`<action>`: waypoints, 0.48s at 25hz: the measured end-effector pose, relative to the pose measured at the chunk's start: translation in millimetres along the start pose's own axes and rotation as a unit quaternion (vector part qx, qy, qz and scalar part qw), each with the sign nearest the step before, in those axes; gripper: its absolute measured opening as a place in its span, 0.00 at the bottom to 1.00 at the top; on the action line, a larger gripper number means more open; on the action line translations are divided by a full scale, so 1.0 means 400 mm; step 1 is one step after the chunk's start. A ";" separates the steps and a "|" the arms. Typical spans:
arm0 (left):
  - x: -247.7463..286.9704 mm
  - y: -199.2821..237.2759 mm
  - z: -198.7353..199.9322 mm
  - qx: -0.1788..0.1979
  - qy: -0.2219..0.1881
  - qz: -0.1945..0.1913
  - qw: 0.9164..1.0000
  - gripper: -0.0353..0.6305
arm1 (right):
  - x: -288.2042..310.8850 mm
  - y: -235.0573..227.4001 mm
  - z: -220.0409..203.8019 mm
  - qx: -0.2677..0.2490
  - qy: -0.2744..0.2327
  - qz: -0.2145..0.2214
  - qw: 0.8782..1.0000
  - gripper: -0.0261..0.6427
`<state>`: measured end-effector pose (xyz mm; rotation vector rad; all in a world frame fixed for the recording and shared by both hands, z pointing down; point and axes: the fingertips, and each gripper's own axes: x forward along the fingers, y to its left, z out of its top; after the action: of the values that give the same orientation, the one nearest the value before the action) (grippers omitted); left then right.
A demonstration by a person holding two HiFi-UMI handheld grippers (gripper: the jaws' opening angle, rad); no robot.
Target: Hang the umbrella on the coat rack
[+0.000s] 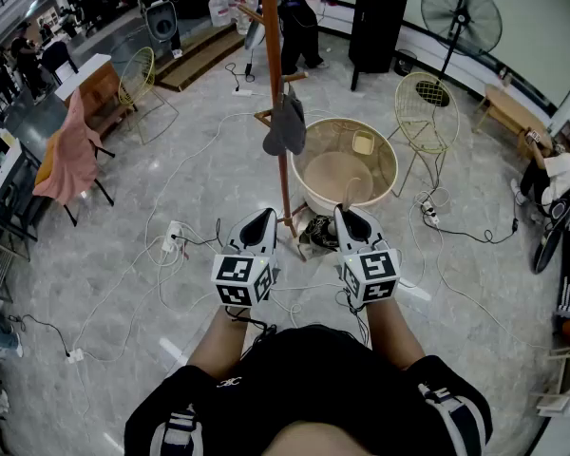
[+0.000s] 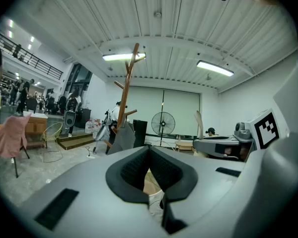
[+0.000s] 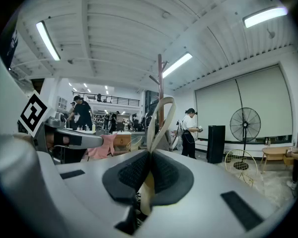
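The wooden coat rack (image 1: 274,65) stands straight ahead of me, and a grey fabric item (image 1: 285,126) hangs from one of its pegs. My right gripper (image 1: 345,212) is shut on a cream strap loop (image 3: 161,118), which rises above the pads in the right gripper view (image 3: 150,155). Whatever hangs below that strap is hidden under the gripper. My left gripper (image 1: 264,215) is held level beside it. Its pads are together with nothing held (image 2: 149,150). The rack also shows in the left gripper view (image 2: 126,88) and in the right gripper view (image 3: 160,78).
A round tan tub (image 1: 391,155) sits just right of the rack's base. Cables and a power strip (image 1: 171,236) lie across the floor. Wire chairs (image 1: 427,112) (image 1: 138,74), a standing fan (image 1: 461,12), a black speaker (image 1: 378,22) and a person (image 1: 299,17) are farther off.
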<state>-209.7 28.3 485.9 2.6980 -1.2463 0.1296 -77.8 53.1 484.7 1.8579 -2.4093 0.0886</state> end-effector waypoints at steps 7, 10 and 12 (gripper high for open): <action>-0.073 -0.008 0.014 -0.001 -0.008 0.005 1.000 0.08 | -0.043 0.040 0.022 0.004 -0.003 0.001 1.000 0.06; -0.085 -0.017 0.009 -0.002 -0.008 0.001 1.000 0.08 | -0.056 0.041 0.018 0.013 0.000 -0.007 1.000 0.07; -0.097 -0.019 0.009 -0.002 -0.008 -0.003 1.000 0.08 | -0.064 0.050 0.020 0.008 0.003 -0.012 1.000 0.07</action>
<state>-229.1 61.5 475.6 2.7042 -1.2399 0.1044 -90.9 81.9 474.0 1.8901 -2.3883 0.1109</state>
